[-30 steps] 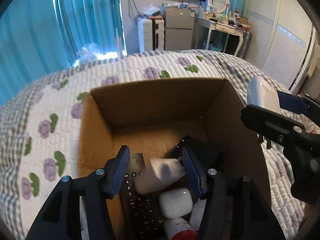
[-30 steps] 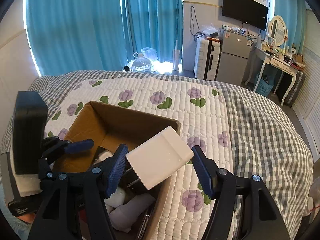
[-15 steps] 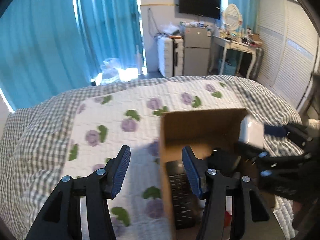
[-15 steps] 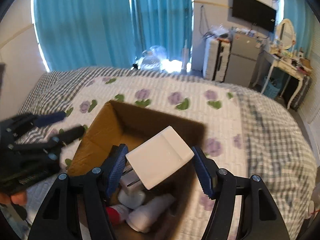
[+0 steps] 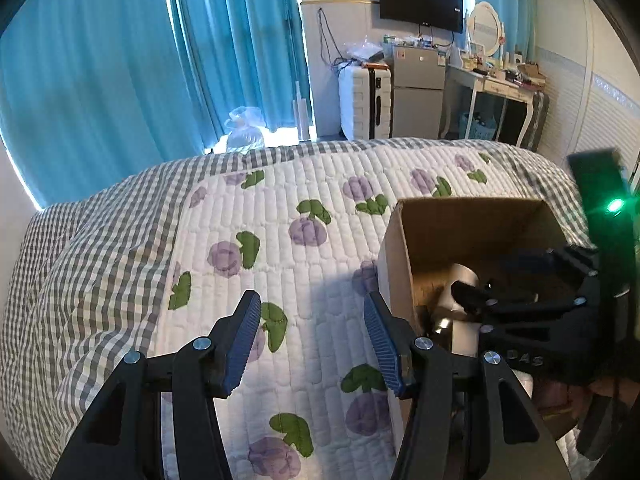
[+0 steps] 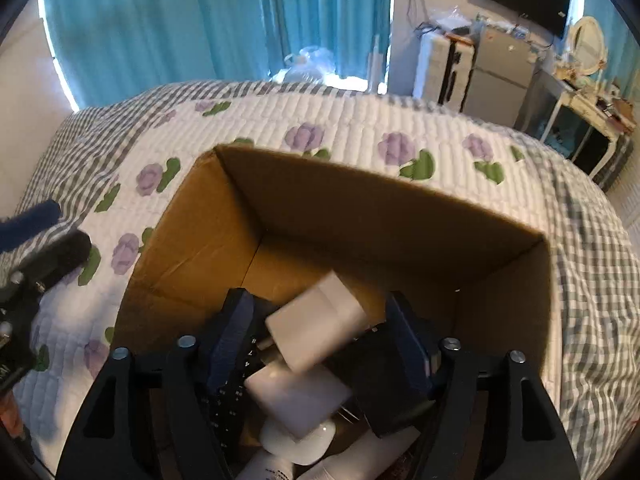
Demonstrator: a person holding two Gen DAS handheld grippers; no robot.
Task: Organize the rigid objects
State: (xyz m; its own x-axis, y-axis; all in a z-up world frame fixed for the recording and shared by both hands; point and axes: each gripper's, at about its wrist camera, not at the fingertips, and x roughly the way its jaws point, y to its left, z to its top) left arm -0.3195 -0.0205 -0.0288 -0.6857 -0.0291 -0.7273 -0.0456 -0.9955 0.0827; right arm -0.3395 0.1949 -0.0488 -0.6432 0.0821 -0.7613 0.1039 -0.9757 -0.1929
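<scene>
Right claw [image 6: 320,340] stood inside the cardboard box [image 6: 304,200] on the bed [image 5: 280,220], jaws apart around a blurred white charger [image 6: 320,328] above other items. Left claw [image 5: 312,336] hung spread and empty over the quilt beside the box.

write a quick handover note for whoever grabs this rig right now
Left tool: open, empty, over the quilt, left of the cardboard box.
Right tool: open, low inside the box. The white charger is between its fingers with a gap on each side. It is blurred and probably dropping.
In the box: black remote, white case, other items partly hidden.
Done: charger is in the box.
Left: lift the right tool out, then look for anything unsorted outside these views.
</scene>
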